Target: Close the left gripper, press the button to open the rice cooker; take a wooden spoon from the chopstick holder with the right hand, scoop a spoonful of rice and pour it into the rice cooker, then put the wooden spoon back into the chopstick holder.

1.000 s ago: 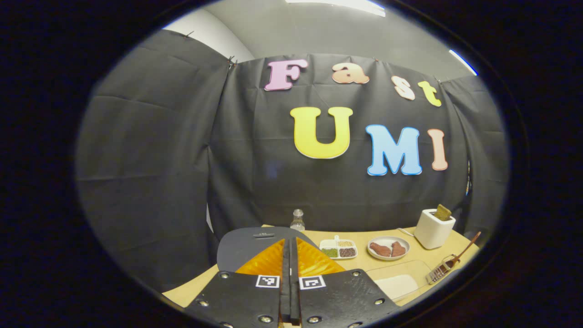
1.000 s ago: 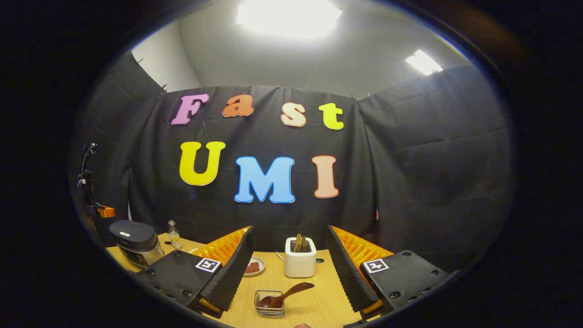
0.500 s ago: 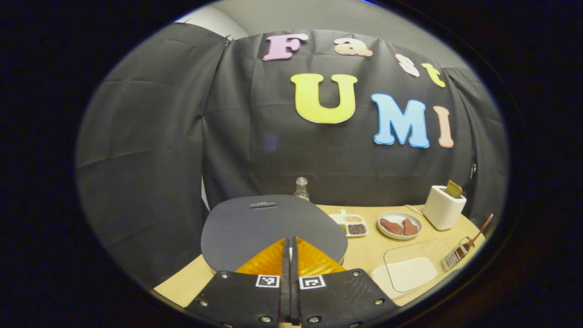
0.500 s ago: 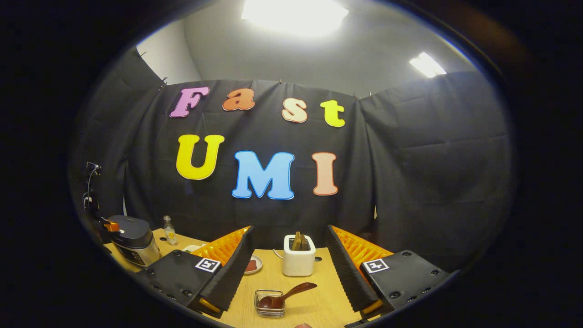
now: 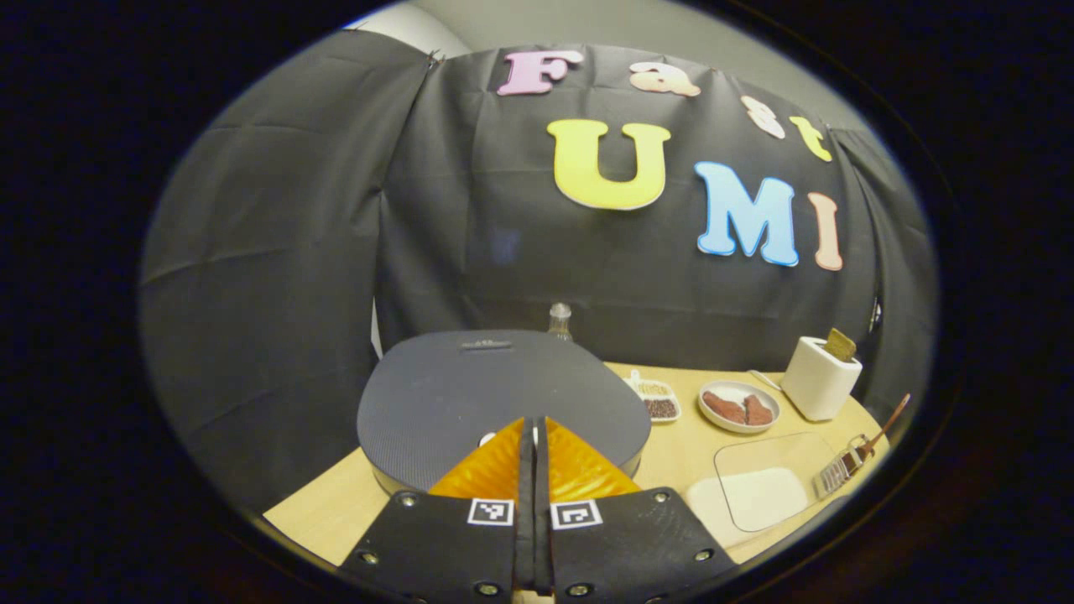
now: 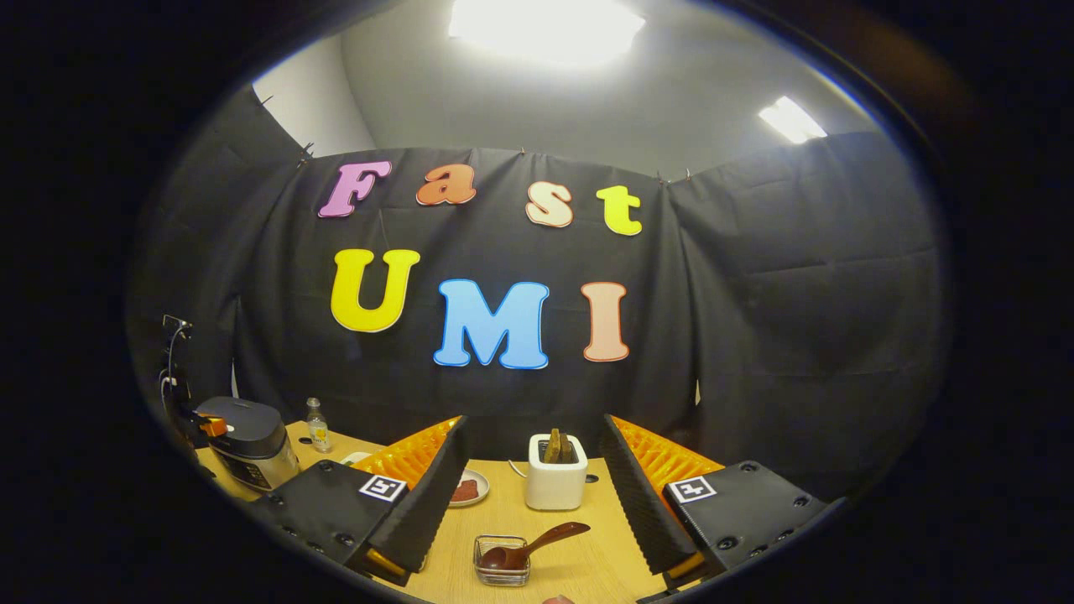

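Wooden tabletop [image 6: 550, 558] throughout. Right gripper [image 6: 533, 482]: fingers spread wide, nothing between them, hovering over the table. Just ahead of it, the wire chopstick holder [image 6: 501, 560] sits on the table with the wooden spoon [image 6: 537, 543] resting in it, bowl down in the basket, handle angled up to the right. Beyond that a white toaster [image 6: 556, 483] with toast in the slot, and a plate [image 6: 466, 489] partly hidden behind the right gripper's left finger. Rice cooker [image 6: 247, 442] is at the far left of the right gripper view, lid down, with the left gripper at its left edge; small bottle [image 6: 316, 426] just behind it. Left gripper [image 5: 534, 432]: fingers pressed together, tips over the front of the rice cooker's dark lid; contact with the button can't be confirmed. To its right in the left gripper view, a clear container of rice [image 5: 759, 495], then a divided dish [image 5: 654, 398] of beans farther back.
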